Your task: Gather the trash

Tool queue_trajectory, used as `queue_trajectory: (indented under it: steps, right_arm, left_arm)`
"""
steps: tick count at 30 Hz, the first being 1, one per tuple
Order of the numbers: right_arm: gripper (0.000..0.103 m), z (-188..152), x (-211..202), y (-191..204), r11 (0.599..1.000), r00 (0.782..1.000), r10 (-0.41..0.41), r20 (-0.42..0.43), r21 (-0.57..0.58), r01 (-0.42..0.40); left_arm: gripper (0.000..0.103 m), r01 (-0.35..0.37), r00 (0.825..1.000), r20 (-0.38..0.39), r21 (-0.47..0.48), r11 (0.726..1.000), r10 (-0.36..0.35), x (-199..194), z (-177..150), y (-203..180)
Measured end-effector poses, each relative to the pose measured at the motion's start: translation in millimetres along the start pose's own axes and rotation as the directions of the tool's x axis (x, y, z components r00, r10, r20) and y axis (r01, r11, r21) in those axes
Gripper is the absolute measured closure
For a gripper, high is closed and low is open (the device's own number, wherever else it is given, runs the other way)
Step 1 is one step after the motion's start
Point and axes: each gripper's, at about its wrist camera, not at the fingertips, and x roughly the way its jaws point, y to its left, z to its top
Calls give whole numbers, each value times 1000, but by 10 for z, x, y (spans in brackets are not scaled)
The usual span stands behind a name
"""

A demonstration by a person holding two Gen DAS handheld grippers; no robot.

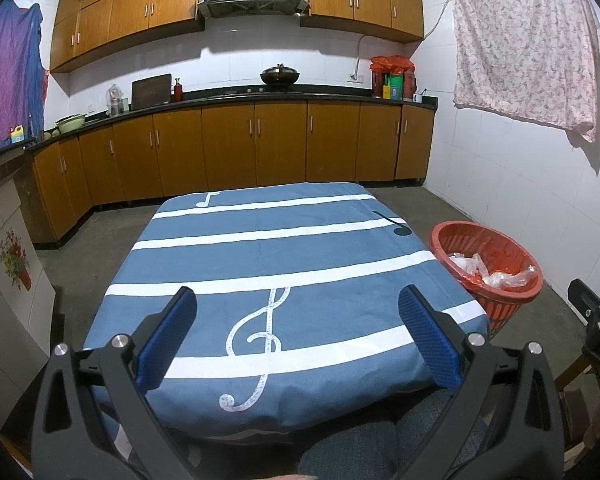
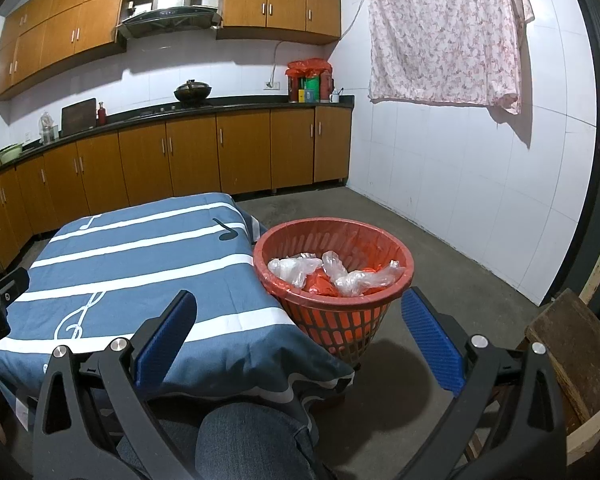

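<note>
A red plastic basket lined with a red bag stands on the floor at the table's right side. Crumpled clear plastic bags lie inside it. The table wears a blue cloth with white stripes and music notes. My left gripper hovers open over the table's near edge, nothing between its blue pads. In the right wrist view my right gripper is open, held in front of the basket with nothing in it. The right gripper's body also shows at the left wrist view's edge.
A person's knee in jeans sits under the table's near edge. Wooden kitchen cabinets and a dark counter run along the back wall. A floral cloth hangs on the tiled right wall. A wooden chair stands at far right. Bare concrete floor surrounds the basket.
</note>
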Motion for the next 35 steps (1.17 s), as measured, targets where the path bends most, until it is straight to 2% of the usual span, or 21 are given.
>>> queue_trajectory:
  steps: [35]
  right_arm:
    - [2,7,-6,-22,1000,1000,1,-4,3,-1]
  left_arm:
    - [4,6,1000,-10,-1,1000,-6,36,-42,-7]
